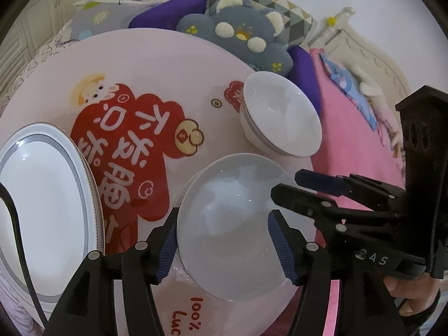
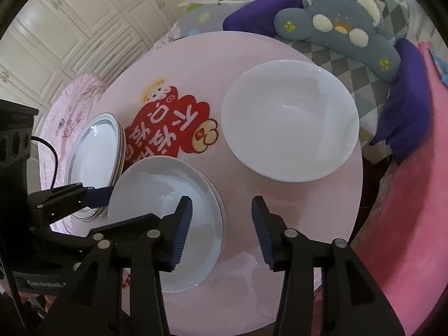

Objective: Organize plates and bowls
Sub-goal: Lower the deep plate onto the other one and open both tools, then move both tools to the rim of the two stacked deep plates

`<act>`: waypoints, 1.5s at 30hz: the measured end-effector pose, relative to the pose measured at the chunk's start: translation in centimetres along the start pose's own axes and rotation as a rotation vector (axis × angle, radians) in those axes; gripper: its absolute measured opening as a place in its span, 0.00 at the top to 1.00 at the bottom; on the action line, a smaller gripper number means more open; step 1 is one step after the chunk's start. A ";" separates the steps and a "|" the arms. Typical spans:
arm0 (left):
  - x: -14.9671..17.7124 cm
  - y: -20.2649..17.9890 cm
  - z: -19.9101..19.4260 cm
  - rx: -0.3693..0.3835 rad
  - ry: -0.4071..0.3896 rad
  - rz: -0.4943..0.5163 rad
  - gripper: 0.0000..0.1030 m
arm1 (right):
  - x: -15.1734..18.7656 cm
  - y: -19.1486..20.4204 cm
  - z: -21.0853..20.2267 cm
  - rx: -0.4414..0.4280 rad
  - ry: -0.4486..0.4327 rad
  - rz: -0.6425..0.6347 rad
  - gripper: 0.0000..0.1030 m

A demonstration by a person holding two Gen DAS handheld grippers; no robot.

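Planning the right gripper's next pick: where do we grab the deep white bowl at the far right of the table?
Pinch the deep white bowl by its near rim wall, one finger inside, one outside. It sits upright and open, too wide to span. The right gripper hangs open just before it.

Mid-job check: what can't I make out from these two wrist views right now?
- Plate stack, left wrist: near side cut off by the frame edge and crossed by a cable; count unclear.
- Pale dish, right wrist: the right gripper finger covers its near part.
- White bowl: how many are nested, unclear.
- Left gripper: contact with the dish uncertain.
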State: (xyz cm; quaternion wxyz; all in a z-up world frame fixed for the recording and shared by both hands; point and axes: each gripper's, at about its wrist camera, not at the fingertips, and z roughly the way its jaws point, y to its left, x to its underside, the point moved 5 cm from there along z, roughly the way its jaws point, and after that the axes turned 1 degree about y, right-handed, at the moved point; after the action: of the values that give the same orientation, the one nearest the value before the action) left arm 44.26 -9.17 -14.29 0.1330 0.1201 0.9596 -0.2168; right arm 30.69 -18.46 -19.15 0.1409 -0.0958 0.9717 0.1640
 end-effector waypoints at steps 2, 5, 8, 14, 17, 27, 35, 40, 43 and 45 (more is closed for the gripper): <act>0.0 0.2 -0.7 -0.025 -0.026 0.008 0.35 | 0.1 -0.2 -0.1 -0.005 -0.005 0.010 0.40; -0.3 1.1 -2.4 -0.100 -0.109 0.013 0.03 | 0.2 -0.4 -0.3 -0.019 -0.016 0.016 0.35; -0.3 2.1 -3.2 -0.110 -0.128 0.004 0.03 | 0.3 -0.5 -0.4 -0.027 -0.017 0.019 0.34; 0.6 3.6 -2.9 -0.140 -0.110 -0.003 0.03 | 0.7 -0.8 -0.1 -0.043 -0.016 0.038 0.33; 0.9 3.6 -3.0 -0.149 -0.102 -0.003 0.03 | 0.9 -1.0 0.0 -0.048 -0.015 0.046 0.32; 1.5 3.6 -2.9 -0.143 -0.087 -0.008 0.03 | 1.2 -1.3 -0.3 -0.052 -0.039 0.063 0.11; 2.1 2.8 -1.7 -0.085 -0.064 -0.028 0.13 | 1.7 -1.4 0.0 -0.039 -0.029 0.049 0.11; 2.2 3.2 0.0 -0.069 -0.029 -0.073 0.22 | 1.8 -1.3 1.0 -0.051 -0.011 0.058 0.15; 2.1 3.3 0.8 -0.053 -0.016 -0.103 0.24 | 1.9 -1.3 1.7 -0.071 0.004 0.074 0.24; 2.1 3.6 1.5 -0.027 0.001 -0.136 0.26 | 1.9 -1.4 2.2 -0.083 0.015 0.086 0.32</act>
State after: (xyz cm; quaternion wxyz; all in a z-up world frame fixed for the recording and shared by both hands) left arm 43.66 -6.31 -17.66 0.1192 0.0528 0.9685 -0.2122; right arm 29.77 -19.31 -22.13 0.1225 -0.0609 0.9683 0.2091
